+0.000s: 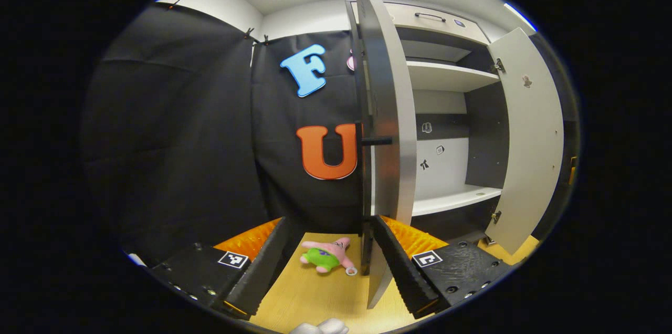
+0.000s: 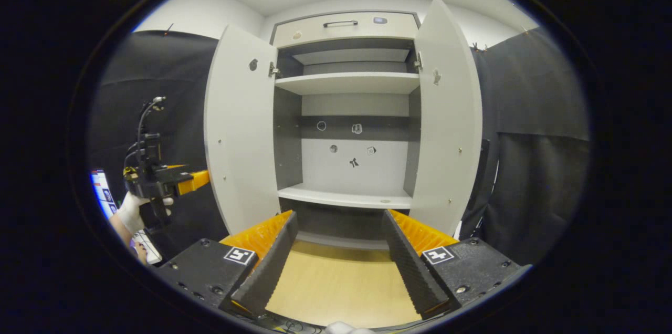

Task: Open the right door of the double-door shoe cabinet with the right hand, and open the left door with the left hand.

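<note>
The shoe cabinet [image 2: 346, 198] stands ahead with both doors swung wide, showing bare shelves. In the right gripper view the left door [image 2: 239, 134] and right door [image 2: 446, 124] flank the opening, and my right gripper [image 2: 338, 239] is open, apart from both and centred on the cabinet. A gloved hand holds my left gripper [image 2: 197, 179] just outside the left door. In the left gripper view that left door [image 1: 386, 113] is seen edge-on with its black handle [image 1: 375, 141]. My left gripper [image 1: 331, 223] is open, the door's edge close by its right finger. The right door [image 1: 525, 139] hangs open beyond.
A pink and green plush toy [image 1: 325, 258] lies on the wooden floor [image 1: 315, 297] beside the left door's foot. A drawer with a bar handle [image 2: 341, 23] tops the cabinet. Black cloth walls [image 1: 184, 129] close in both sides. A lit screen [image 2: 102, 192] stands at far left.
</note>
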A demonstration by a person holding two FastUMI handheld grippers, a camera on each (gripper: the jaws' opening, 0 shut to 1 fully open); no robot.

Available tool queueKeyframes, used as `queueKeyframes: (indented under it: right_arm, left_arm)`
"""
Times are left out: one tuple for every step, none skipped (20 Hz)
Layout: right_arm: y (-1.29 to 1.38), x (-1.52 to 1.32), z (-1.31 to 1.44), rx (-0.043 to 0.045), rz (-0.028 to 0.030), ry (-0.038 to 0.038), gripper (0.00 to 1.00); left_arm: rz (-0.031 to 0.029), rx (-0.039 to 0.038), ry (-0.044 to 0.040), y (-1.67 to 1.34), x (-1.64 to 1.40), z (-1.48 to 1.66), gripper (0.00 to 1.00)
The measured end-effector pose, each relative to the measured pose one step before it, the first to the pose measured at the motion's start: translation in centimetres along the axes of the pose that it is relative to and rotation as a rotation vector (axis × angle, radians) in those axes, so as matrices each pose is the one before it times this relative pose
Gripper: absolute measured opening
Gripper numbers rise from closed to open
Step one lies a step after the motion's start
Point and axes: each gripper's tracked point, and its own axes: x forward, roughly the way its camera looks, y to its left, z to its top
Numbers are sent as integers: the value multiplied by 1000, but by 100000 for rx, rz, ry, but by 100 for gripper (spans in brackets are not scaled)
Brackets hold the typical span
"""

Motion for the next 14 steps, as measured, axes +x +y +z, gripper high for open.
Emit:
queueKeyframes:
  right_arm:
    - [-265, -78, -125, 99, -215, 61, 98]
    - [-280, -32, -30, 214, -235, 94, 100]
    - [-149, -73, -107, 260, 117, 97, 100]
    - [-221, 15, 76, 173, -94, -90, 98]
    - [-181, 220, -19, -26, 175, -27, 98]
    - [-155, 5, 115, 6, 48, -163, 97]
    - [-175, 86, 147, 41, -47, -160, 98]
    - [-173, 115, 231, -66, 277, -342, 98]
    - [-282, -91, 210, -309, -152, -485, 98]
    - [-376, -65, 277, -502, -362, -690, 98]
    - [-394, -141, 328, -605, -478, -945, 98]
    - [-384, -39, 325, -348, -541, -913, 98]
    - [-383, 58, 281, -156, -264, -693, 98]
    - [-420, -115, 259, 77, -341, -686, 100]
  left_arm:
    - [1219, -637, 650, 5, -1069, -435, 98]
    - [1417, -301, 615, 14, -995, -288, 97]
    - [789, -77, 515, -107, -906, -58, 97]
    - [543, -24, -35, -360, -710, 263, 97]
    - [190, 439, -473, -363, -678, 325, 98]
    - [658, 596, -1216, -298, -502, 673, 98]
    - [139, -266, -833, -445, -449, 539, 98]
    - [-405, -1016, -318, -830, -447, 488, 98]
    - [-800, -1240, -743, -840, -592, 444, 97]
    - [-663, -808, -164, -1002, -597, 503, 97]
    - [-488, -60, -1185, -984, -560, 597, 97]
    - [-747, 176, -1010, -991, -318, 580, 98]
    - [-765, 155, -803, -983, -399, 502, 98]
    - [-1296, -19, -644, -1365, -327, 513, 98]
